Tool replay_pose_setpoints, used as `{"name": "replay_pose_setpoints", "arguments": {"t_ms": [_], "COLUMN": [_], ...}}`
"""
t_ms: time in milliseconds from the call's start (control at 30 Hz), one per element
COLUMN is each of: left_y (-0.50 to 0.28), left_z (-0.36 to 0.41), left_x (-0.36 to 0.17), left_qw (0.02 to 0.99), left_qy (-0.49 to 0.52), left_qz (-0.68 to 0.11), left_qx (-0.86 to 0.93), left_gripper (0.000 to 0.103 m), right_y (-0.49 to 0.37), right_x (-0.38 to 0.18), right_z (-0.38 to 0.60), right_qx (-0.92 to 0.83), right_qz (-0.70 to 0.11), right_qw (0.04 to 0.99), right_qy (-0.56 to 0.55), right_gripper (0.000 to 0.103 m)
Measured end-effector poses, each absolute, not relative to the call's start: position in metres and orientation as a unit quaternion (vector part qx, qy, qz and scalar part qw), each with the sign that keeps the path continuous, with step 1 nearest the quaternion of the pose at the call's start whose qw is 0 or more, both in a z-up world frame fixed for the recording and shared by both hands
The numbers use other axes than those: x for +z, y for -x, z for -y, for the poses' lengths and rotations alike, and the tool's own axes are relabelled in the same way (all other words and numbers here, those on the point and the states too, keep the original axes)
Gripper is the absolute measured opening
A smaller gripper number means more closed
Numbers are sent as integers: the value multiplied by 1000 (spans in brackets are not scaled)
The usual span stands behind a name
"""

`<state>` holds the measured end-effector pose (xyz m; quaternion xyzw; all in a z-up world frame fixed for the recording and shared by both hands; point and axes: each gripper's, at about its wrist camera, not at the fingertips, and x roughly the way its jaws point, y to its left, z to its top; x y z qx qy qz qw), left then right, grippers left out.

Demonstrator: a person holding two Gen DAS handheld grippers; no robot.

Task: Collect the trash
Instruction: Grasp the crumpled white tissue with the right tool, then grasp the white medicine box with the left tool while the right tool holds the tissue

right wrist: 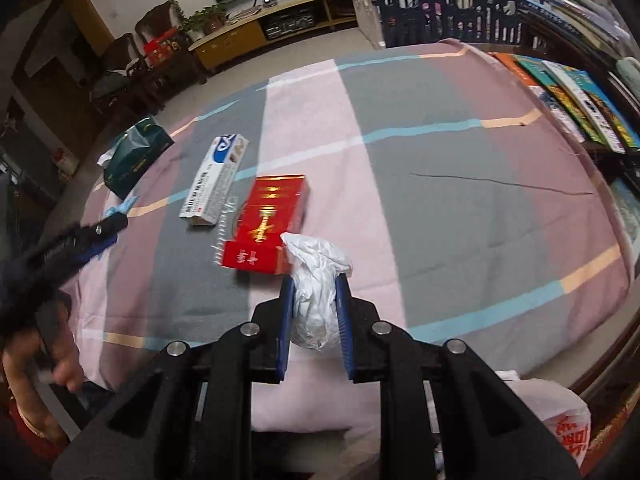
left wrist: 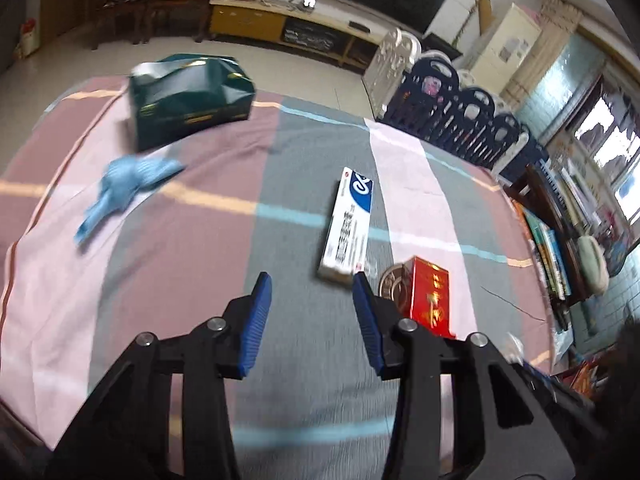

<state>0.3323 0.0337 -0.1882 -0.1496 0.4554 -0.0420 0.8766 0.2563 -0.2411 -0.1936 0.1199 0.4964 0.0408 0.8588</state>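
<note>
Right now we grip the crumpled white tissue (right wrist: 318, 296) in the right gripper (right wrist: 316, 284), left gripper (left wrist: 312, 284) spread empty, and next carry it to the plastic bag (right wrist: 560, 420) past the table's near edge.

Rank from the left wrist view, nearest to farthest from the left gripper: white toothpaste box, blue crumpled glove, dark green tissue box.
From the left gripper:
1. White toothpaste box, just ahead, near the right fingertip.
2. Blue crumpled glove, ahead to the left.
3. Dark green tissue box, far left, near the table's far edge.

crumpled white tissue (right wrist: 318, 292), pinched in right gripper (right wrist: 316, 280)
</note>
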Motion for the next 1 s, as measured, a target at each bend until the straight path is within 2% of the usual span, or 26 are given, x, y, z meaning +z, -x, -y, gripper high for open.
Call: {"name": "replay_pose_setpoints", "arguments": {"t_ms": [67, 133, 333, 400, 500, 767, 1000], "left_y": [-361, -382, -418, -422, -424, -387, -273], "left_z": [-21, -8, 16, 22, 31, 19, -29], "left_x": [-200, -215, -252, -255, -256, -230, -194], "left_qw": [866, 852, 841, 847, 853, 880, 892], "left_qy": [153, 152, 111, 88, 47, 54, 111], "left_qz": [-472, -496, -523, -519, -515, -470, -437], "left_qx": [-60, -78, -77, -73, -63, -47, -28], "left_gripper": [46, 67, 69, 68, 43, 41, 41], "right_y": [-249, -243, -241, -242, -242, -235, -226], "right_x": [-197, -201, -208, -210, -212, -204, -190], "right_z": [250, 256, 254, 255, 256, 254, 222], "right_qx": [23, 17, 15, 17, 20, 25, 59], "right_qz": [-490, -489, -489, -488, -489, -483, -481], "right_qw": [863, 862, 865, 866, 864, 867, 869], "right_qy": [-122, -129, -109, -109, -118, -120, -105], "right_gripper": [22, 22, 22, 22, 22, 22, 22]}}
